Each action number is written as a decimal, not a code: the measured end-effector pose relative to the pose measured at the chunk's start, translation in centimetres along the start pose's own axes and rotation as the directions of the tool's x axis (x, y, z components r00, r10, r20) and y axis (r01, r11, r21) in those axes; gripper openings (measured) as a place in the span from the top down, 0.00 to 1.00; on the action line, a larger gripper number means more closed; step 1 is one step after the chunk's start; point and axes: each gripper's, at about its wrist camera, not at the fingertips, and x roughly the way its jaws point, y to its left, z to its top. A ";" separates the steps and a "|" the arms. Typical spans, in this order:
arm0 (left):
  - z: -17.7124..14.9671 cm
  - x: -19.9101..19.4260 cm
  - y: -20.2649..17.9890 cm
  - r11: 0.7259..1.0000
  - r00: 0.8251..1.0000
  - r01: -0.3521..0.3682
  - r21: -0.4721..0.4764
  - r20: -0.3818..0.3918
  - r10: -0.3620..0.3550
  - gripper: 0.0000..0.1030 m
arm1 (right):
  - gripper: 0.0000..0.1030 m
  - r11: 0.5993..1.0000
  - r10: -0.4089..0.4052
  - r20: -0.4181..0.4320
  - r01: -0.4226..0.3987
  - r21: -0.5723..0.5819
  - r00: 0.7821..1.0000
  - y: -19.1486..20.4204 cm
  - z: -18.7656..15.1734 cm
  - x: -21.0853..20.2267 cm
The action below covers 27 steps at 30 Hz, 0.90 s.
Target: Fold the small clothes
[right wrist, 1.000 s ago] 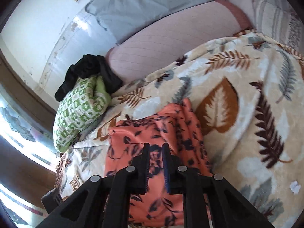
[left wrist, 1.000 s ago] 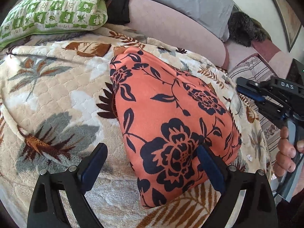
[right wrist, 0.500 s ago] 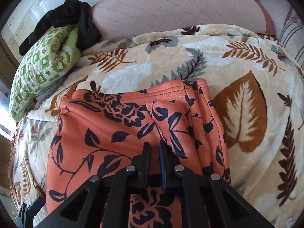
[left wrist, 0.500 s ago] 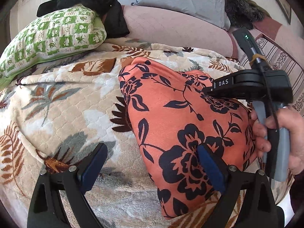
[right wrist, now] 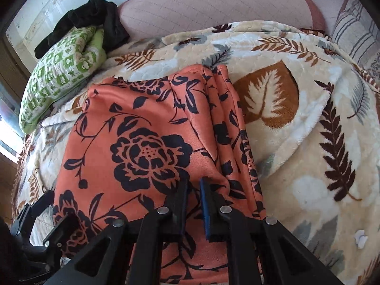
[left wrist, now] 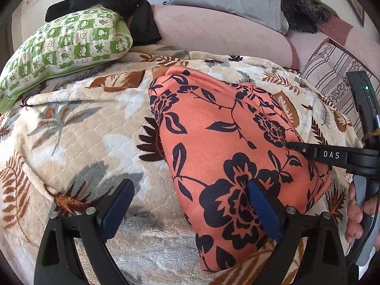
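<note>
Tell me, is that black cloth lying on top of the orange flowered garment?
No, the black cloth lies behind the green pillow, apart from the orange garment.

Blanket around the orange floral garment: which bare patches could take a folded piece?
Free: the leaf-print blanket between the orange floral garment and the green-checked pillow, and the stretch on the garment's other side toward the striped cushion. Crowded: the garment itself, with the left gripper and right gripper over it.
</note>
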 end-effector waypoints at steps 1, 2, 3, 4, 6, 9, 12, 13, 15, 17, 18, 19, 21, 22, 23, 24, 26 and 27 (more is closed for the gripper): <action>0.0 0.0 0.0 1.000 1.000 -0.001 -0.002 0.000 0.001 0.07 | 0.87 1.000 -0.015 -0.015 0.015 0.002 1.000 0.3 0.3 0.0; 0.0 -0.1 0.1 1.000 1.000 -0.001 -0.004 -0.002 0.001 0.07 | 0.87 0.999 -0.038 -0.046 0.038 -0.001 0.998 0.8 0.9 -0.1; 0.1 -0.2 0.2 1.000 1.000 0.000 -0.008 -0.005 0.000 0.07 | 0.87 0.998 -0.057 -0.080 0.057 -0.001 0.995 1.2 1.7 -0.2; 0.1 -0.2 0.3 1.000 1.000 0.004 -0.014 -0.008 -0.004 0.07 | 0.84 0.998 -0.055 -0.097 0.056 0.010 0.994 1.5 2.5 -0.4; 0.3 -0.3 0.4 0.999 1.000 0.014 -0.030 -0.018 -0.014 0.07 | 0.85 0.999 0.024 -0.061 -0.023 0.031 0.998 2.4 4.1 -1.4; 0.3 -0.5 0.6 0.999 0.999 0.025 -0.037 -0.029 -0.026 0.07 | 0.85 0.996 0.085 -0.041 -0.087 -0.026 0.996 5.2 6.4 -1.4; 0.4 -0.9 0.8 0.999 0.999 0.036 -0.038 -0.031 -0.037 0.07 | 0.85 0.982 0.167 -0.092 -0.174 -0.072 0.982 8.2 8.3 0.9; 0.5 -1.1 1.0 0.998 0.999 0.040 -0.039 -0.028 -0.041 0.07 | 0.85 0.977 0.189 -0.106 -0.198 -0.085 0.976 9.1 8.8 1.8; 0.7 -1.4 1.4 0.998 0.999 0.040 -0.044 -0.019 -0.040 0.07 | 0.85 0.968 0.223 -0.122 -0.234 -0.090 0.967 10.8 9.7 3.5; 0.8 -1.3 1.8 0.998 0.999 0.043 -0.049 -0.015 -0.044 0.07 | 0.85 0.963 0.245 -0.136 -0.257 -0.082 0.960 11.9 10.1 5.4; 0.8 -1.0 1.8 0.998 0.999 0.037 -0.048 -0.017 -0.037 0.07 | 0.85 0.967 0.229 -0.143 -0.242 -0.084 0.963 12.3 10.2 6.7; 0.7 -0.6 1.8 0.999 0.999 0.025 -0.043 -0.024 -0.026 0.07 | 0.84 0.975 0.183 -0.151 -0.199 -0.097 0.971 12.6 10.1 8.3; 0.6 0.4 1.7 0.999 0.998 0.026 -0.030 -0.058 -0.028 0.05 | 0.84 0.977 0.190 -0.154 -0.202 -0.071 0.970 12.1 9.8 10.5; 0.5 0.7 1.7 0.998 0.996 0.043 -0.036 -0.071 -0.045 0.04 | 0.84 0.974 0.213 -0.133 -0.221 -0.047 0.968 11.5 9.9 10.2; 0.5 0.9 1.8 0.997 0.995 0.054 -0.048 -0.080 -0.058 0.04 | 0.84 0.973 0.223 -0.147 -0.230 -0.030 0.964 11.3 10.0 10.1; 0.6 0.9 1.8 0.997 0.995 0.057 -0.055 -0.082 -0.061 0.04 | 0.84 0.972 0.229 -0.154 -0.235 -0.019 0.961 11.0 10.1 9.7; 0.5 0.5 1.6 0.998 0.996 0.048 -0.046 -0.074 -0.051 0.04 | 0.84 0.974 0.217 -0.163 -0.224 -0.028 0.963 10.5 9.8 8.3; 0.5 0.3 1.4 0.999 0.997 0.037 -0.033 -0.066 -0.039 0.04 | 0.84 0.975 0.211 -0.158 -0.219 -0.037 0.965 10.1 9.7 7.3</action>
